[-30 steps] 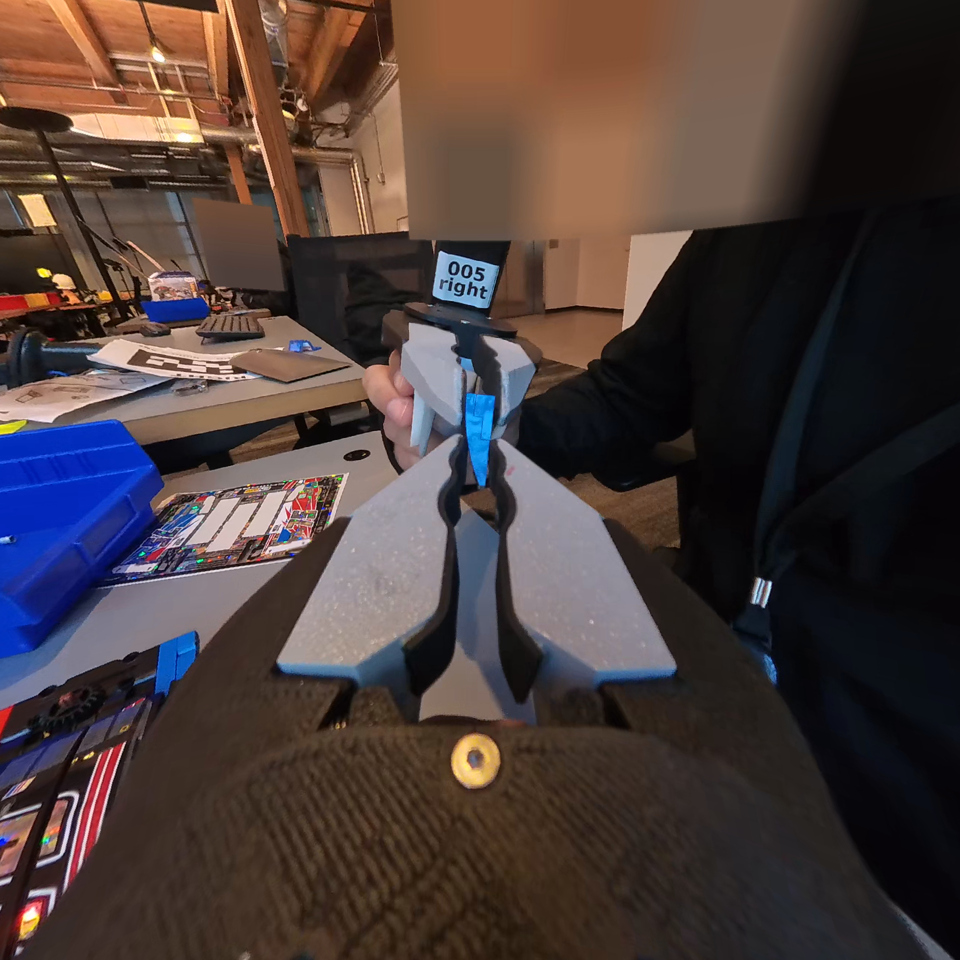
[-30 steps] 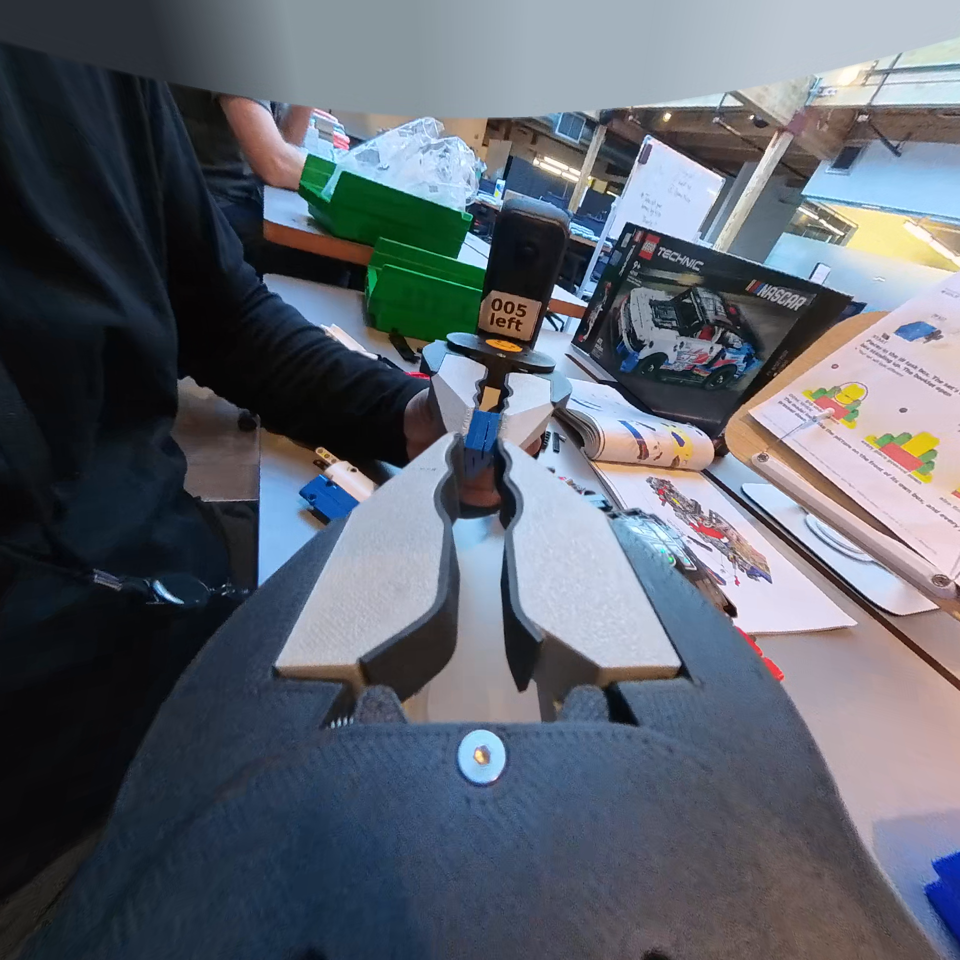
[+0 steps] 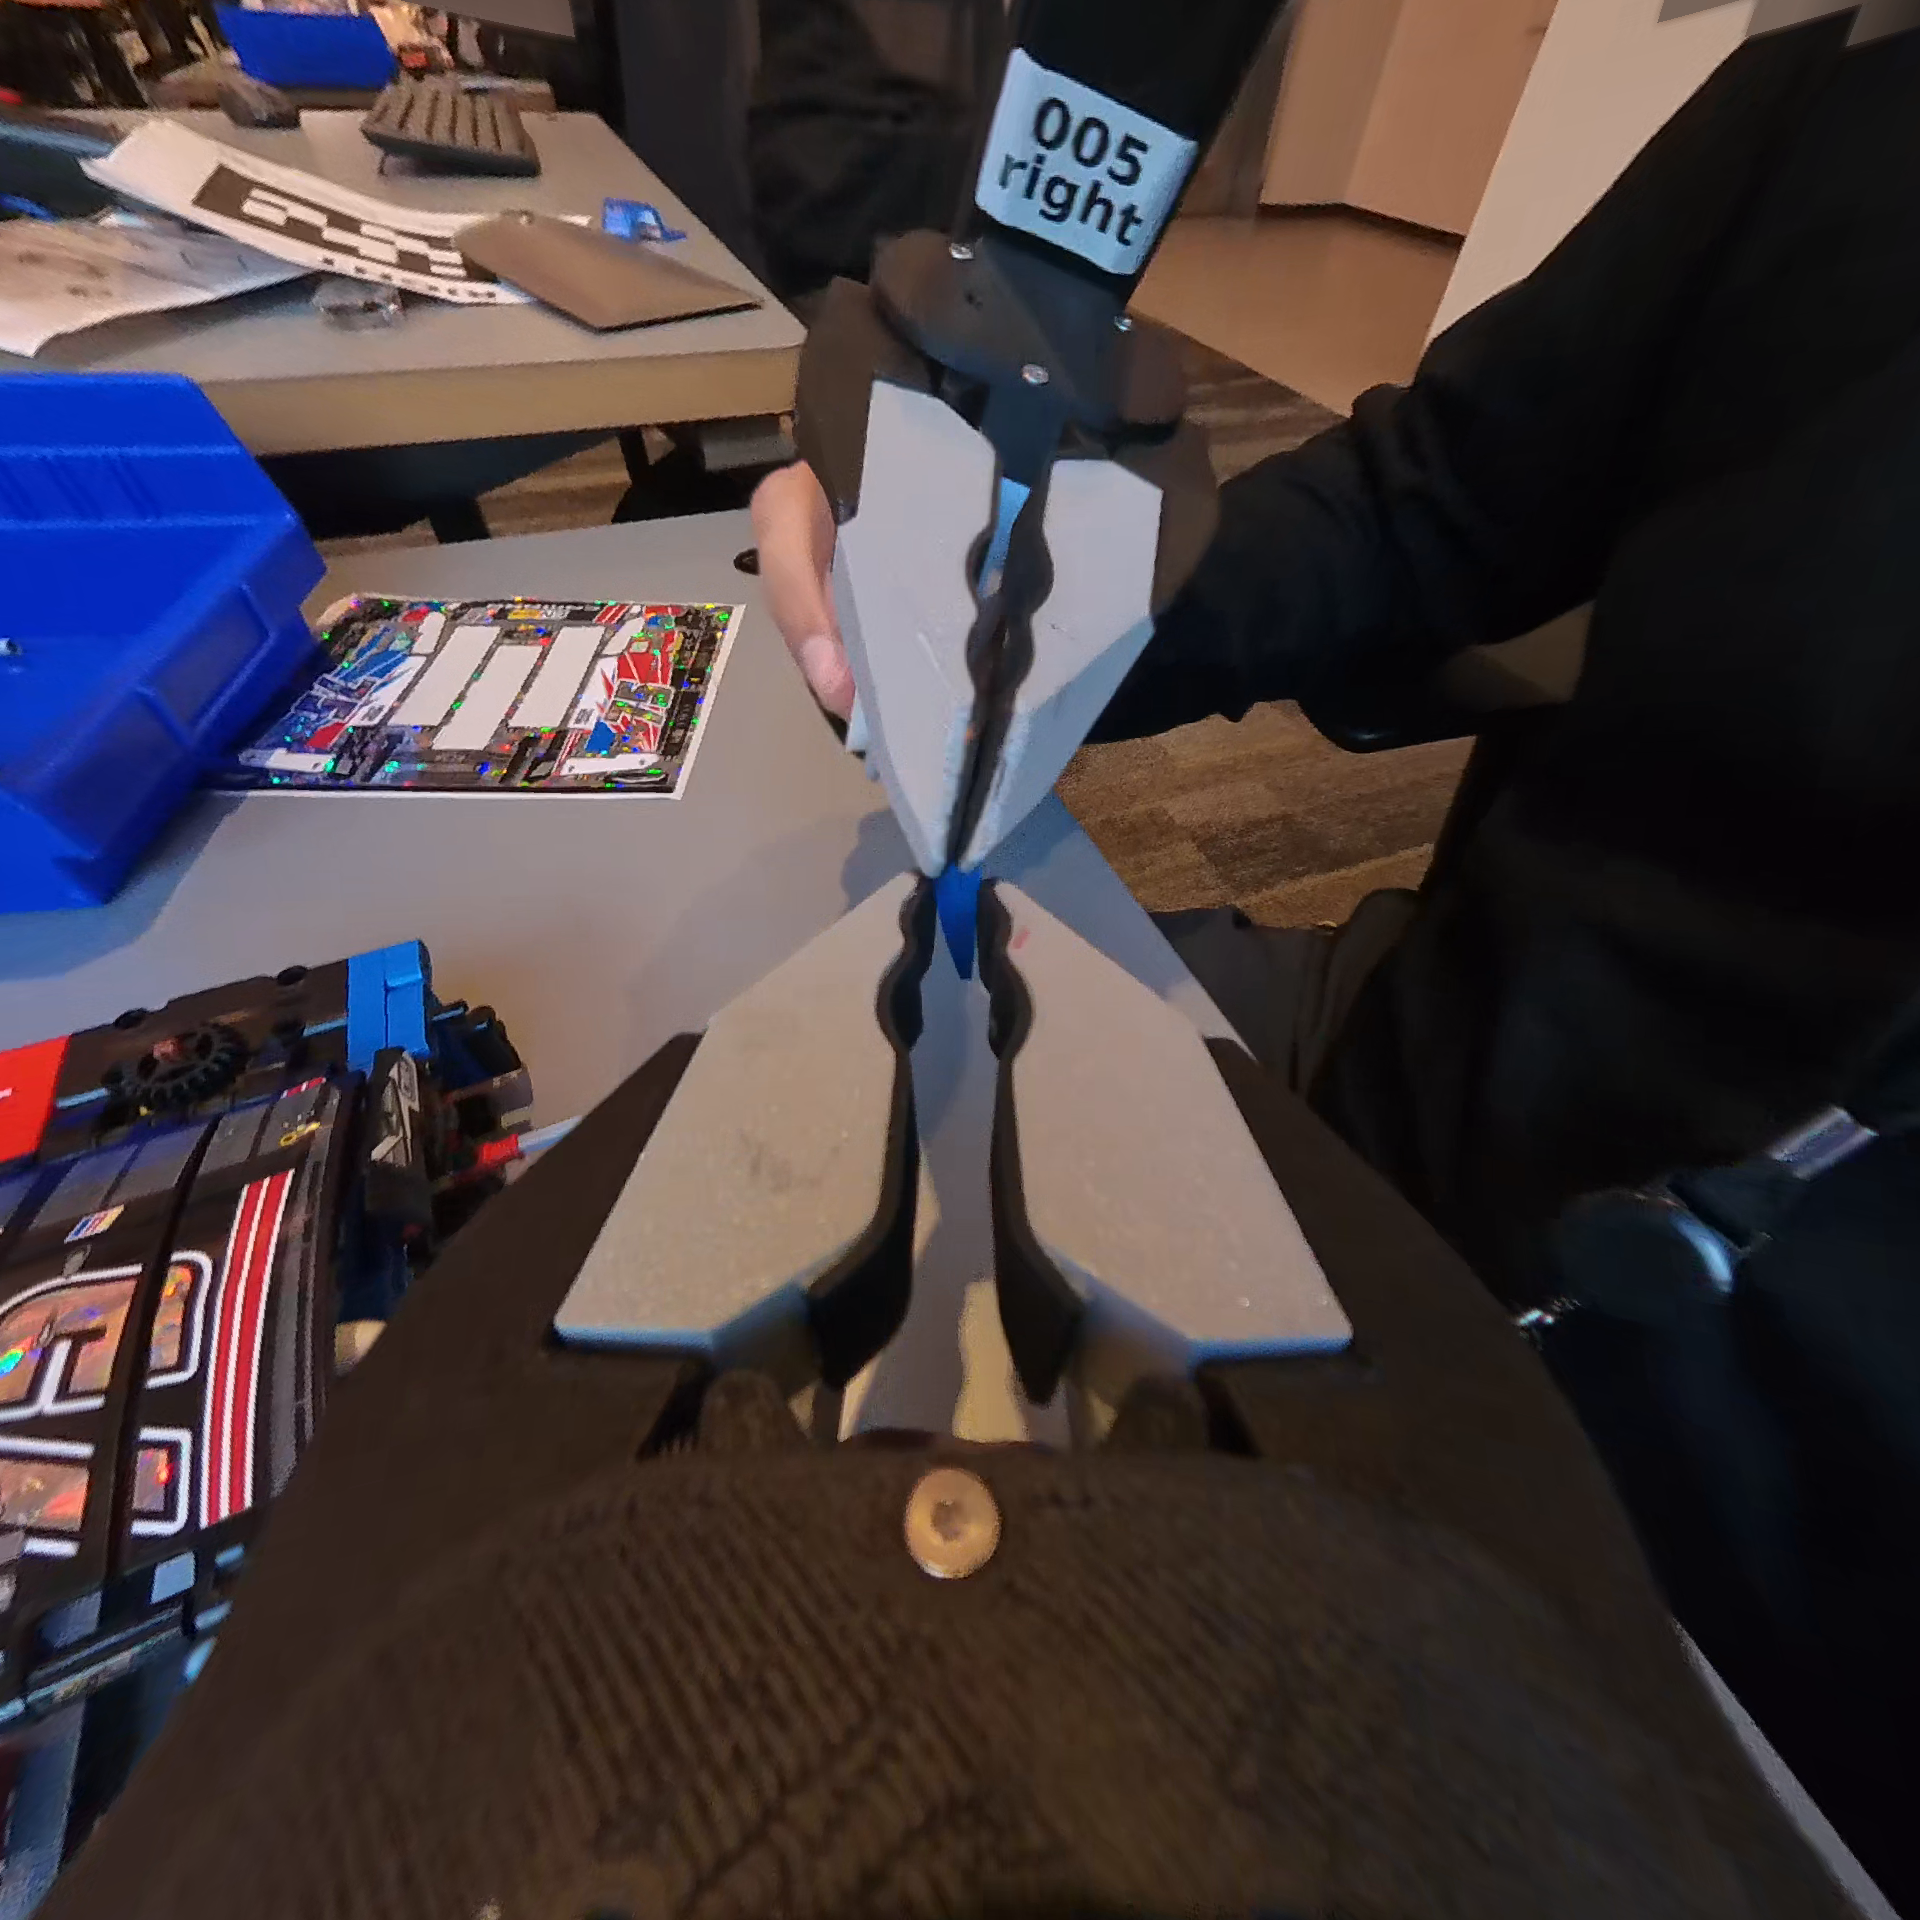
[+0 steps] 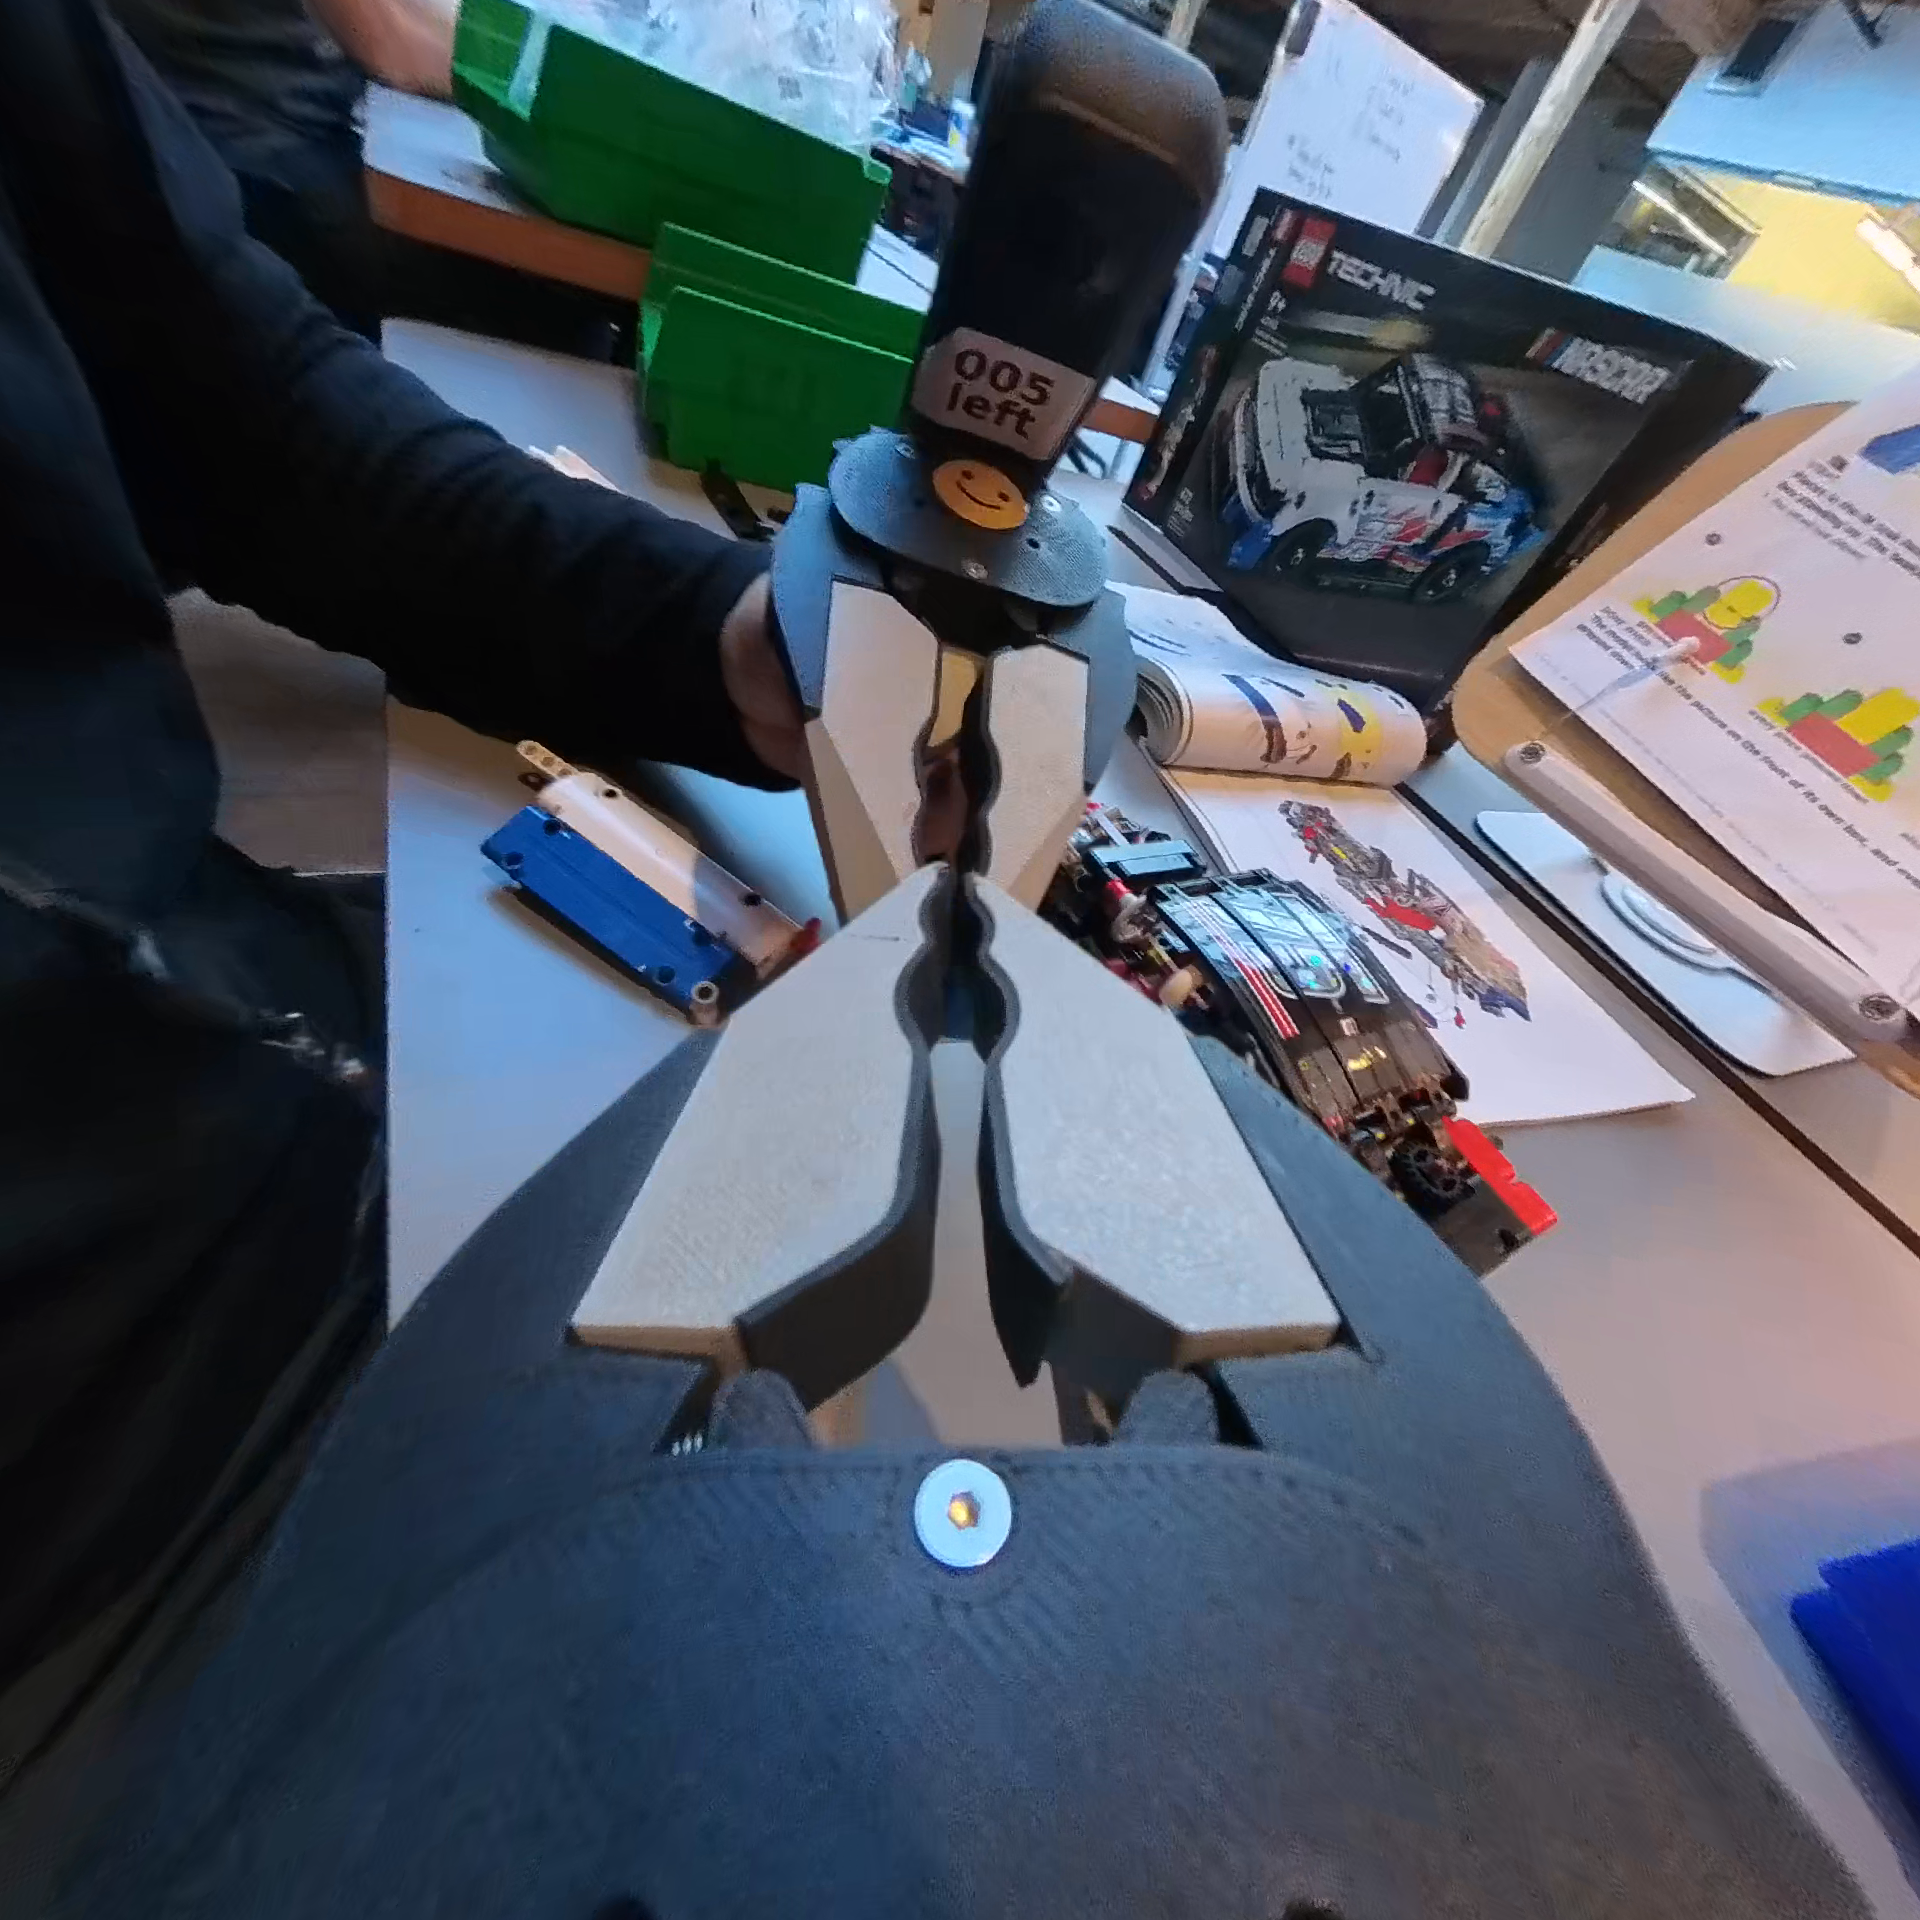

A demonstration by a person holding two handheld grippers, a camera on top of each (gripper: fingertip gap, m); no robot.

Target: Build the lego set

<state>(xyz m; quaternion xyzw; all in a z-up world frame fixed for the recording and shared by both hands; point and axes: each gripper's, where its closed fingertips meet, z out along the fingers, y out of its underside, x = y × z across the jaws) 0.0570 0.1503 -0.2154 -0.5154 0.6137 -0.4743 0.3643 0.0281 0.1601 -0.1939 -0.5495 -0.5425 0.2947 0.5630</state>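
Meeting tip to tip above the desk [image 3: 582, 914], both grippers pinch one small blue piece [image 3: 958, 920]. Only a sliver of it shows in the left wrist view, wedged between the narrowed fingers; its shape cannot be made out. In the right wrist view the piece is hidden entirely behind the touching fingertips.

Left gripper [image 3: 954, 940]: fingers nearly closed, clamping the near end of the blue piece. Right gripper [image 4: 954, 906]: fingers drawn together at the tips, gripping the far end of the same piece, as far as can be told. In each view the opposite gripper points straight back at the camera, tilted slightly downward, held by a hand [image 3: 805, 592] in a black sleeve [image 4: 436, 499].

Partly built car [image 4: 1309, 997], black with red and blue parts, lies on the desk just beyond the left gripper; in the left wrist view it is cut off at the left edge. A sticker sheet [image 3: 499, 691] lies flat past it, beside a blue bin [image 3: 125, 623]. A blue and white assembly [image 4: 634, 904] rests on the desk near the person's torso. Further off: the set's box [image 4: 1434, 457] standing upright, an open instruction booklet [image 4: 1288, 717], a printed page [image 4: 1403, 935] under the car, green bins [image 4: 748, 343]. A clipboard with a sheet [image 4: 1766, 675] is cropped at the right edge. A keyboard [image 3: 452, 130] sits on the far desk.
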